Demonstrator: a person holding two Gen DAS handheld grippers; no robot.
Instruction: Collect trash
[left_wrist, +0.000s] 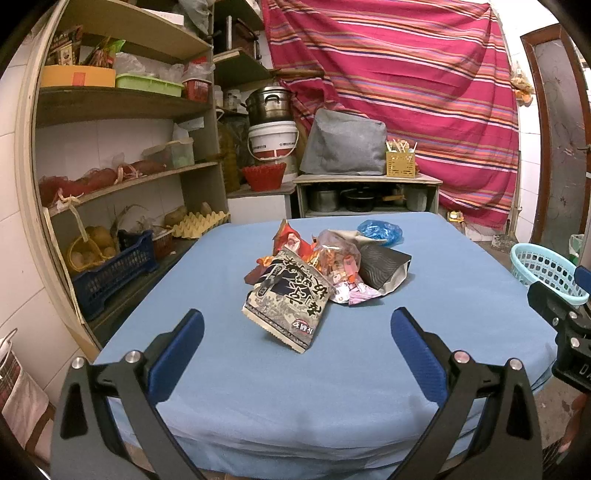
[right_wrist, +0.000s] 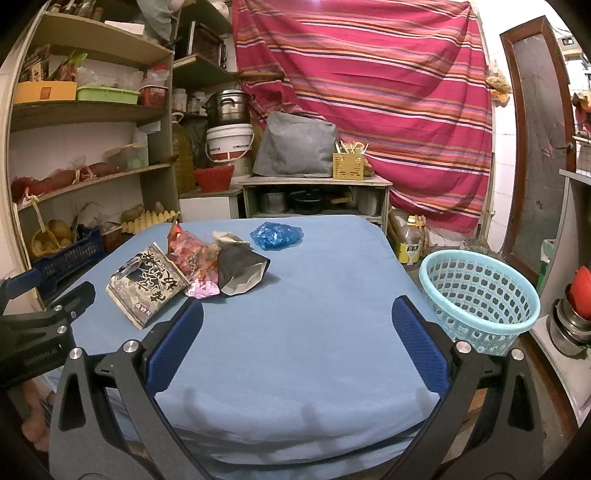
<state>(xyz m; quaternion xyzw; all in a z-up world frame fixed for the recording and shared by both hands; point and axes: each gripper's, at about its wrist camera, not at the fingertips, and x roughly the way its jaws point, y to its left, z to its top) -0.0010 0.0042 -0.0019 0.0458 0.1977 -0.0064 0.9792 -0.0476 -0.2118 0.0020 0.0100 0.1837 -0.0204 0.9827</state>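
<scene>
Centrally: crumpled wrapper pile (left_wrist: 317, 273) on blue table (left_wrist: 221, 369); both grippers' fingers spread wide, empty.

**Obscured and cropped items at the trash pile and basket**

The red snack wrapper (left_wrist: 291, 240) sits beyond the left gripper (left_wrist: 297, 332), largely covered by the grey printed packet (left_wrist: 288, 299) in front of it; its full shape cannot be judged. The clear bag of small wrappers (left_wrist: 338, 258) is overlapped by the same packet, and its contents are too small to identify. The black foil pouch (left_wrist: 384, 267) is partly hidden behind that bag. To the right, the right gripper's body (left_wrist: 565, 325) covers the near rim of the light blue basket (left_wrist: 543, 266), and the frame edge crops both. In the right wrist view, the right finger (right_wrist: 421, 347) masks the basket's lower left wall (right_wrist: 476, 288).
</scene>
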